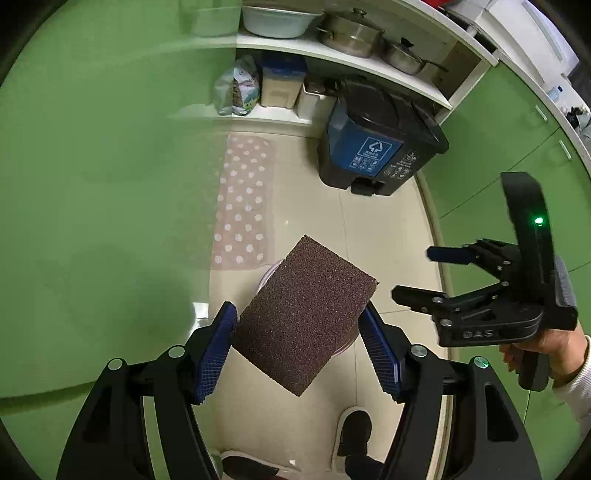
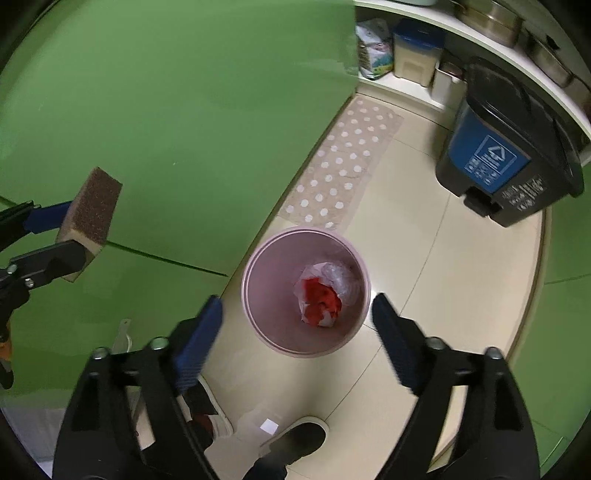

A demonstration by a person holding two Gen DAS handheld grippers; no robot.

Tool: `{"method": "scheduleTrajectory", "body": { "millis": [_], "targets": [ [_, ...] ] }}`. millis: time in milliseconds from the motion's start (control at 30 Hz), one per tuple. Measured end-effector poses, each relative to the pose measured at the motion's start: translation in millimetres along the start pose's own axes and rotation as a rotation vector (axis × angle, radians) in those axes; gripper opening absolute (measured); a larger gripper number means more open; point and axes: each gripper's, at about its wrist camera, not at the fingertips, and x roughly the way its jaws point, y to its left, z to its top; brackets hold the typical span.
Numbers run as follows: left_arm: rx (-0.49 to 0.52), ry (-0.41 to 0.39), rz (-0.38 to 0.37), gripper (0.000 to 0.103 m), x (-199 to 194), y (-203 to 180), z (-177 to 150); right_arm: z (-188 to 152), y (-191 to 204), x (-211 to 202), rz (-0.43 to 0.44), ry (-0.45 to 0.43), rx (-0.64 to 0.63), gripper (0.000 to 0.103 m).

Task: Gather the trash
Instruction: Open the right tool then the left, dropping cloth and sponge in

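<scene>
My left gripper (image 1: 299, 343) is shut on a brown scouring sponge (image 1: 304, 317) and holds it tilted in the air above the floor. The sponge (image 2: 92, 210) with its tan underside also shows at the left of the right wrist view, between the left gripper's fingers (image 2: 48, 218). A pink waste bin (image 2: 255, 266) stands on the floor below, with red and white crumpled trash (image 2: 323, 295) inside. Its rim (image 1: 267, 273) peeks out behind the sponge. My right gripper (image 2: 295, 343) is open and empty above the bin; it also shows in the left wrist view (image 1: 421, 273).
A black and blue pedal bin (image 1: 373, 144) stands farther back by white shelves with pots (image 1: 351, 35) and a basin (image 1: 277, 20). Green cabinet doors (image 1: 110, 147) line both sides. A pink dotted mat (image 1: 243, 199) lies on the tiled floor. The person's shoes (image 2: 295, 443) are below.
</scene>
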Motion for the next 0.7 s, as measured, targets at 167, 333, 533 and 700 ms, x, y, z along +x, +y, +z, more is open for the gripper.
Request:
{"method": "scheduleTrajectory", "body": {
  "millis": [167,333,533,700],
  "targets": [
    [0.024,0.022,-0.015,0.066,15,-2,-1,-5,-12,-13,-0.024,-0.013,0.035,0.093],
    [0.042,0.055,-0.032,0.066,36,-8,1,-9,-28,-35,-0.061,-0.038,0.079,0.094],
    [0.041,0.038,-0.051,0.097,45,-14,7,-16,-44,-57,-0.073,-0.067,0.118,0.095],
    [0.032,0.061,-0.033,0.097,51,-17,8,-20,-46,-65,-0.073,-0.08,0.133,0.095]
  ]
}}
